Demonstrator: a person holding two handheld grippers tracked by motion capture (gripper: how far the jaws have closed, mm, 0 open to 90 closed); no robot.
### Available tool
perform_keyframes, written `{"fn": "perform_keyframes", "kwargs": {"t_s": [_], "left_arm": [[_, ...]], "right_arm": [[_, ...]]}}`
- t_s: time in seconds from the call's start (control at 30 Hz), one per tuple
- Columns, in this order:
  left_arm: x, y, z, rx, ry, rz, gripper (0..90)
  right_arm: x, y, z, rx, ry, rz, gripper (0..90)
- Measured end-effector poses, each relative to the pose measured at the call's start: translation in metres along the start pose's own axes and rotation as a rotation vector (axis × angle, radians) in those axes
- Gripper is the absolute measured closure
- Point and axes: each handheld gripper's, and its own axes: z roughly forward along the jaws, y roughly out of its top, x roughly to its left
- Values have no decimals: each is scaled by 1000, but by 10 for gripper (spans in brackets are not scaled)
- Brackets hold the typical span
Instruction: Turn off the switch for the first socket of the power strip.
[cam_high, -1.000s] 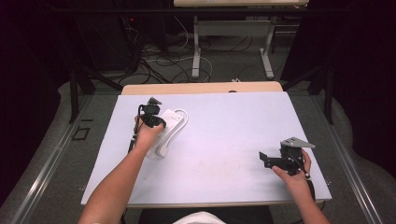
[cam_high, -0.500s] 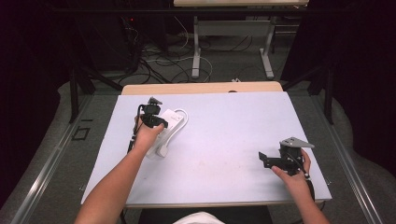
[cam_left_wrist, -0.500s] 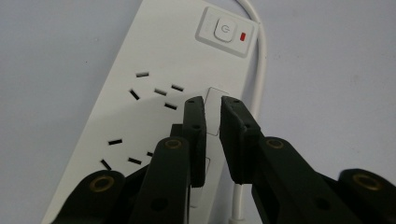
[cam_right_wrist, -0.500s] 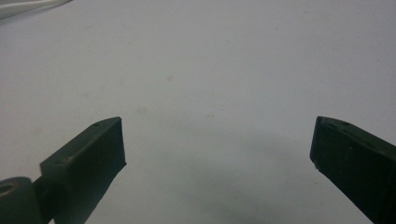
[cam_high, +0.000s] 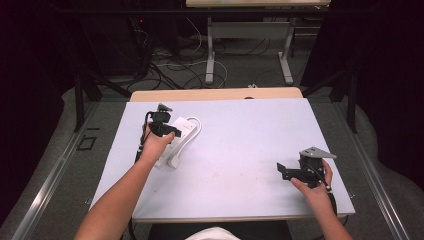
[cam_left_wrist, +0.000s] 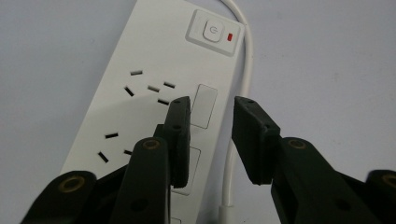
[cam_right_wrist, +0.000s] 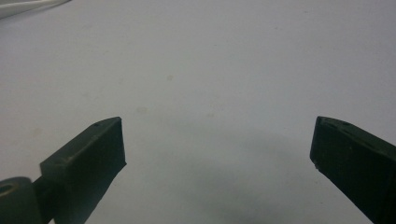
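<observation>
Your left gripper (cam_high: 167, 131) hangs over the white power strip (cam_high: 186, 131) at the table's (cam_high: 240, 150) left in the high view; your right gripper (cam_high: 290, 171) sits well apart. Left gripper view: jaws narrowly parted above the strip's edge, cord (cam_left_wrist: 243, 84) alongside. Right gripper view: jaws spread wide over bare tabletop.

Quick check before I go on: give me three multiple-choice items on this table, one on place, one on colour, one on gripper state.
1. Where is the power strip?
A. Table's left part
B. Right edge
C. On the floor

2. What colour is the mark beside the strip's power button?
A. Green
B. Red
C. Blue

3. How are the right gripper's jaws?
A. Shut on a cable
B. Shut, holding nothing
C. Wide open over bare table

Answers:
A, the high view shows it under the left gripper.
B, seen in the left gripper view.
C, a broad gap with only tabletop between.
</observation>
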Motion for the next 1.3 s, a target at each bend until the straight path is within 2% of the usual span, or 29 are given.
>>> {"fn": "perform_keyframes", "kwargs": {"t_s": [0.43, 0.57, 0.67, 0.93, 1.07, 1.2, 1.3], "left_arm": [[-6, -3, -10, -22, -5, 10, 518], [-9, -5, -13, -29, -20, 17, 488], [-11, -7, -16, -25, -29, 32, 455], [-16, -10, -21, -39, -13, 60, 378], [-18, -12, -24, -46, -1, 99, 340], [-19, -14, -26, -66, -14, 142, 324], [-21, -16, -29, -72, -20, 153, 321]], "right_arm": [[0, 0, 0, 1, 2, 2, 26], [0, 0, 0, -5, -5, 5, 25], [0, 0, 0, 1, 2, 2, 25], [0, 0, 0, -4, -5, 4, 25], [0, 0, -1, -1, 0, -4, 26], [0, 0, -1, -1, -4, 4, 25], [0, 0, -2, 0, -3, -3, 26]]}}
